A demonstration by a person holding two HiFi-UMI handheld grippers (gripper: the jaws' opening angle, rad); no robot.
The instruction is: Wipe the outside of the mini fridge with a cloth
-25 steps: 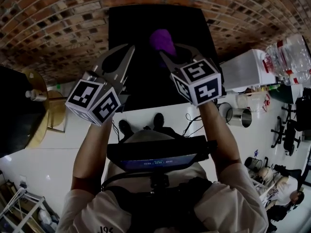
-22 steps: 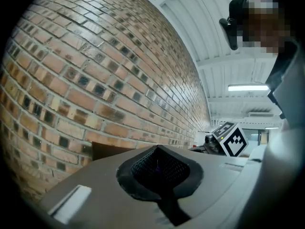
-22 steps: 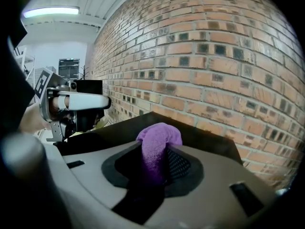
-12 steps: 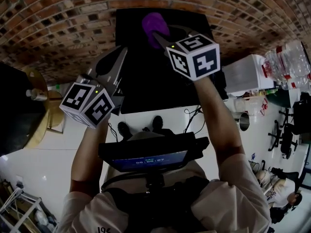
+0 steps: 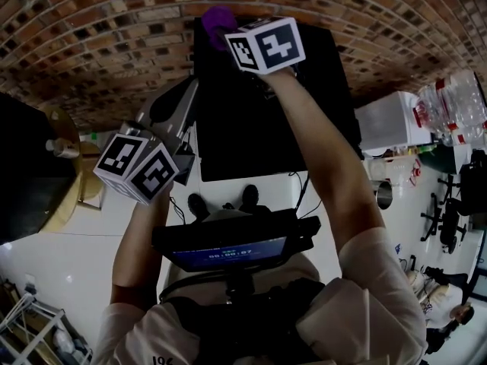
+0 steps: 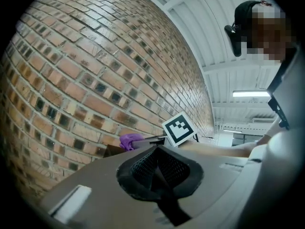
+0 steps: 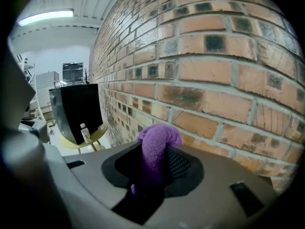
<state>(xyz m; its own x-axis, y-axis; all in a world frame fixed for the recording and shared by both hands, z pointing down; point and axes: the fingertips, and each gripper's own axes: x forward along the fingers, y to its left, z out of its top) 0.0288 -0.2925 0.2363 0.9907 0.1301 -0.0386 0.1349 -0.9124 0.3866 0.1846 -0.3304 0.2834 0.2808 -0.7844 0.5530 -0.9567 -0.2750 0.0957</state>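
Observation:
The black mini fridge stands against the brick wall, seen from above in the head view. My right gripper reaches over its top to the far left corner by the wall, shut on a purple cloth. In the right gripper view the cloth sticks up from between the jaws, close to the bricks. My left gripper hovers at the fridge's left side, shut and holding nothing. In the left gripper view its fingers meet, with the cloth and the right gripper's marker cube beyond.
The brick wall runs right behind the fridge. A round yellow table with a small bottle stands at the left beside a large dark object. A white box and plastic bottles sit at the right.
My right gripper has carried the purple cloth across the fridge top toward the wall and the far left corner. My left gripper has drifted slightly to the left.

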